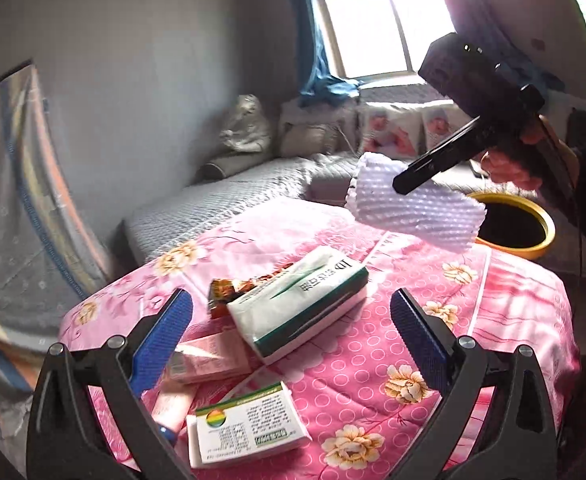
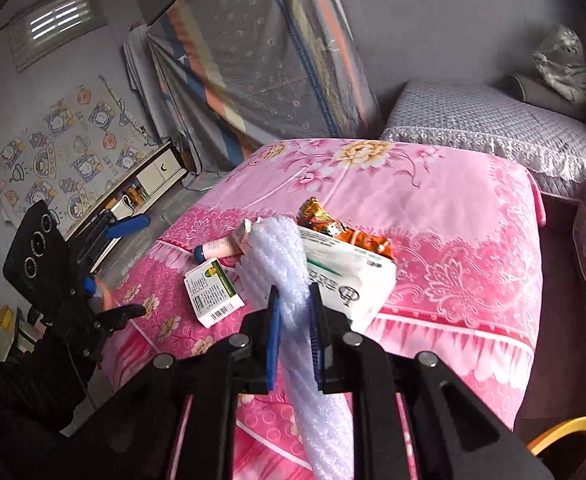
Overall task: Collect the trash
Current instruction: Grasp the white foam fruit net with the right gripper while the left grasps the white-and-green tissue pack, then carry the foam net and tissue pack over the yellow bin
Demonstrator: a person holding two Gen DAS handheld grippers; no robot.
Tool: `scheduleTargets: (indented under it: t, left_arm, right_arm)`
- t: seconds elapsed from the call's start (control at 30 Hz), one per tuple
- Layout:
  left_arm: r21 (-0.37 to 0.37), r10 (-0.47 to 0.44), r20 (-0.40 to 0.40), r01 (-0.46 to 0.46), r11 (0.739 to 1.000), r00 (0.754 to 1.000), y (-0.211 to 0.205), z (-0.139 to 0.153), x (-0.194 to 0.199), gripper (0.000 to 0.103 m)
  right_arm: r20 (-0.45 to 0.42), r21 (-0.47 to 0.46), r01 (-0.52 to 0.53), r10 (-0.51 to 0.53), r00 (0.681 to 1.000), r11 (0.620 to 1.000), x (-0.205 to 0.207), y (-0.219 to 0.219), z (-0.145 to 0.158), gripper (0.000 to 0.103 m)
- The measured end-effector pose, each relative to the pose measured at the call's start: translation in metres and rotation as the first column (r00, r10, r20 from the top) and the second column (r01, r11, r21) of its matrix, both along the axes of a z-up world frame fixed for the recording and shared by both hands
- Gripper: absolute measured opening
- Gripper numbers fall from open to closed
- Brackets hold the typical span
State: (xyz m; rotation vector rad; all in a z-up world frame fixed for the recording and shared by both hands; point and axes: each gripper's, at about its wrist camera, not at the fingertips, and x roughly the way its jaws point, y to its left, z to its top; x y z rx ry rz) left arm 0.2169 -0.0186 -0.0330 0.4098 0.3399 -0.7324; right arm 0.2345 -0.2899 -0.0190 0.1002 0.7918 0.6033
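Right gripper (image 2: 295, 312): fingers clamped tight on the white foam net sleeve (image 2: 281, 256), which is lifted above the pink floral cloth (image 2: 453, 208), close to the yellow-rimmed bin (image 1: 533, 224). Left gripper (image 1: 291, 320): jaws spread wide, nothing between them. Ahead of its fingers, between the pads: green-and-white tissue pack (image 1: 301, 304), with an orange snack wrapper (image 1: 245, 286) tucked behind it. Nearer the left finger: pink box (image 1: 209, 356), pink tube (image 1: 173, 404), white medicine box (image 1: 245, 424).

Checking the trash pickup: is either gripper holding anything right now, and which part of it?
The right gripper is shut on the white foam sleeve, pinching it flat across its middle, off the table. The left gripper is open and empty.
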Motion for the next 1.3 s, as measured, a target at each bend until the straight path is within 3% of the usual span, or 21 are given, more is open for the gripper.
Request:
scheduleTargets:
  t: [0.2,0.33,0.5,0.57,0.63,0.8,0.9,1.13,1.3]
  left_arm:
    - [0.124,-0.207,-0.145,0.226,0.966,0.967,-0.062,-0.02,0.052,0.095]
    - [0.225,-0.247,-0.202,0.29,0.93,0.948,-0.092,-0.039,0.081,0.095]
    - [0.302,-0.269,-0.277,0.349,0.887,0.922,-0.114,-0.06,0.114,0.095]
    - [0.31,-0.253,-0.288,0.34,0.888,0.924,-0.119,-0.064,0.128,0.095]
    - [0.29,-0.268,-0.346,0.374,0.881,0.899,-0.12,-0.069,0.138,0.095]
    - [0.408,-0.283,-0.355,0.42,0.811,0.891,-0.128,-0.092,0.135,0.094]
    - [0.398,-0.251,-0.38,0.402,0.824,0.89,-0.132,-0.093,0.147,0.095]
    - [0.421,-0.22,-0.407,0.397,0.816,0.886,-0.143,-0.098,0.156,0.095]
    - [0.424,-0.192,-0.359,0.342,0.839,0.914,-0.141,-0.097,0.149,0.078]
  right_arm:
    - [-0.044,0.046,0.069,-0.067,0.997,0.997,-0.035,-0.051,-0.02,0.012]
    - [-0.065,0.054,0.101,-0.098,0.993,0.993,-0.044,-0.066,-0.029,0.012]
    - [-0.082,0.075,0.123,-0.117,0.99,0.99,-0.049,-0.077,-0.036,0.012]
    - [-0.084,0.083,0.125,-0.118,0.989,0.989,-0.049,-0.079,-0.038,0.012]
    - [-0.091,0.088,0.126,-0.118,0.989,0.988,-0.047,-0.079,-0.04,0.012]
    - [-0.108,0.09,0.125,-0.115,0.988,0.988,-0.039,-0.08,-0.045,0.012]
    - [-0.104,0.096,0.125,-0.115,0.988,0.988,-0.036,-0.078,-0.044,0.012]
    - [-0.089,0.105,0.108,-0.099,0.991,0.989,-0.044,-0.071,-0.039,0.012]
    - [-0.073,0.118,0.127,-0.119,0.99,0.985,-0.057,-0.072,-0.032,0.012]
